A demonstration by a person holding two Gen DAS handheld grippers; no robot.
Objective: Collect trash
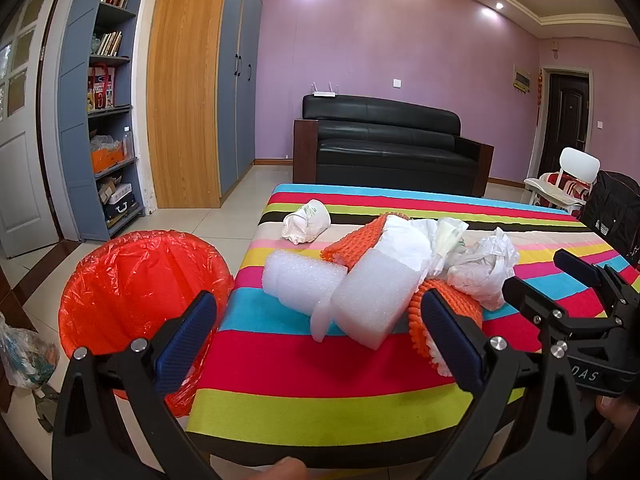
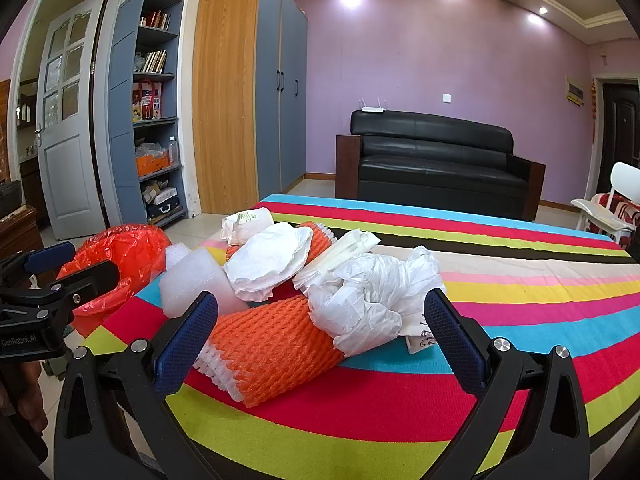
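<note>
L gripper (image 1: 320, 332): jaws spread wide, nothing between the pads, holding nothing. Hovers over the near-left corner of the striped table (image 1: 304, 372). L pad sits in front of the bin, R pad in front of an orange foam net sleeve (image 1: 444, 312).

R gripper (image 2: 320, 332): also wide open, empty. Jaws bracket the near end of the trash pile w/o touching; same orange net sleeve (image 2: 264, 344) lies just ahead of the L pad, crumpled white plastic (image 2: 372, 300) just ahead toward the R pad. Each gripper shows in the other's view, both open, side by side at the table's near edge.

Trash: all heaped tog. on the table, near-left part. White foam sheets (image 1: 340, 292) at the front of the pile, touching the net sleeve. A second orange net sleeve (image 1: 352, 236) behind them, w/ a white wrapper (image 2: 272, 260) lying on top. Crumpled paper cup (image 1: 308, 222) lies on its side, a bit apart, toward the far-left edge.

Bin w/ red liner (image 1: 140, 288): on the floor, just beside the table's left edge. Contents can't tell.

Bkgd: black sofa (image 1: 384, 144) at the purple wall, blue shelf unit (image 1: 100, 100) left, white chair (image 1: 568, 180) right.
</note>
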